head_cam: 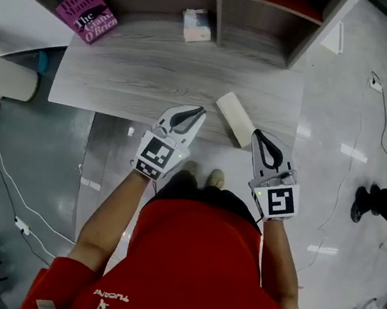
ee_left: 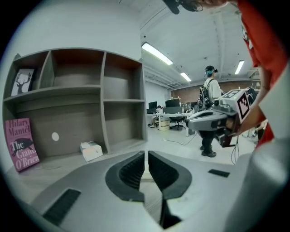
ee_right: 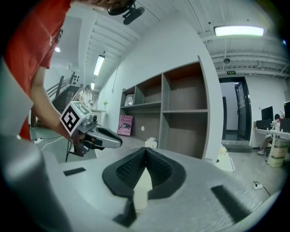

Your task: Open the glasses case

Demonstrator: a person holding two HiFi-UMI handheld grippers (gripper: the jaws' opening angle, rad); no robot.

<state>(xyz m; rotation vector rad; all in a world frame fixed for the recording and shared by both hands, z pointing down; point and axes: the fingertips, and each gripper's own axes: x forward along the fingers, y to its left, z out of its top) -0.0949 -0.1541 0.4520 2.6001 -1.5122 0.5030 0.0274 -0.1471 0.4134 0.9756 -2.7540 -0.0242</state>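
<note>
Left gripper point(head_cam: 197, 112) and right gripper point(head_cam: 258, 135) are both closed and empty, flanking the cream oblong glasses case point(head_cam: 235, 118) at the near edge of the grey wood-grain desk point(head_cam: 155, 72). Advised: clamp the base with one, then lever the lid seam with the other.

The cream glasses case point(head_cam: 235, 118) lies shut (tilted diagonally) at the desk's front edge.

A grey wood-grain table point(head_cam: 154, 83) stands on a glossy pale floor point(head_cam: 330, 106), with an open shelf unit point(ee_left: 103, 97) at its far edge. Behind the shelf unit is a white wall point(ee_left: 81, 22). To its right are office desks point(ee_left: 174, 118) and a dark doorway point(ee_right: 234, 111). Strip lights point(ee_left: 156, 53) run overhead.
</note>
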